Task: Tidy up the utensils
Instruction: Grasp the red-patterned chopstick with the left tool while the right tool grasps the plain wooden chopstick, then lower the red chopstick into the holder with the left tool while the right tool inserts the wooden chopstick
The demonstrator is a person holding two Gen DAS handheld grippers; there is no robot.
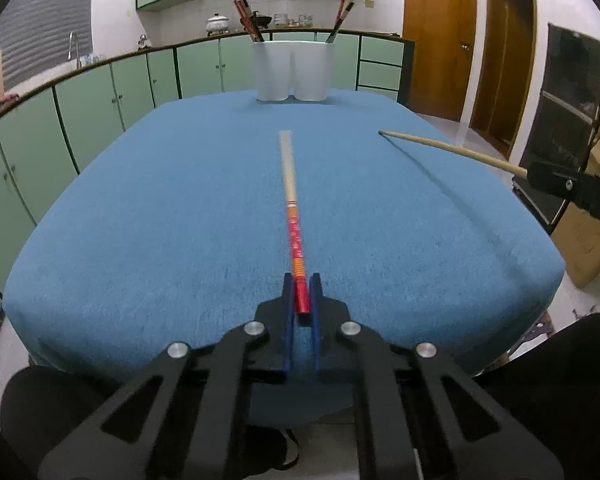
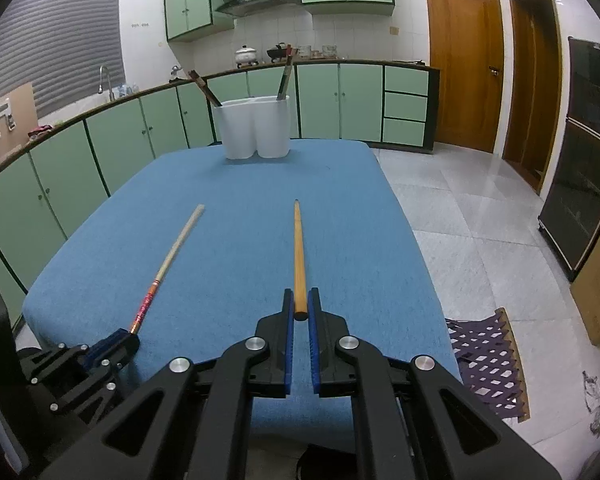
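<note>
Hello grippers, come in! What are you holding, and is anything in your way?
Left gripper shut on red chopstick. Right gripper shut on plain chopstick. White holder ahead on blue cloth; nothing between.

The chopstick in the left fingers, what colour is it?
Red patterned handle, orange bands, pale tip; clearest in the left wrist view.

Both tools point(image 1: 302, 294) point(image 2: 299, 308) clamped (fingers forward)

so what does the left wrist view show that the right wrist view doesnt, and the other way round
Only the left wrist view shows the left gripper head-on, shut on the red-handled chopstick.

Only the right wrist view shows the right gripper head-on, shut on the plain wooden chopstick, plus the purple mat on the floor.

Both show the blue tablecloth, the white holder with chopsticks inside, and both held chopsticks.
</note>
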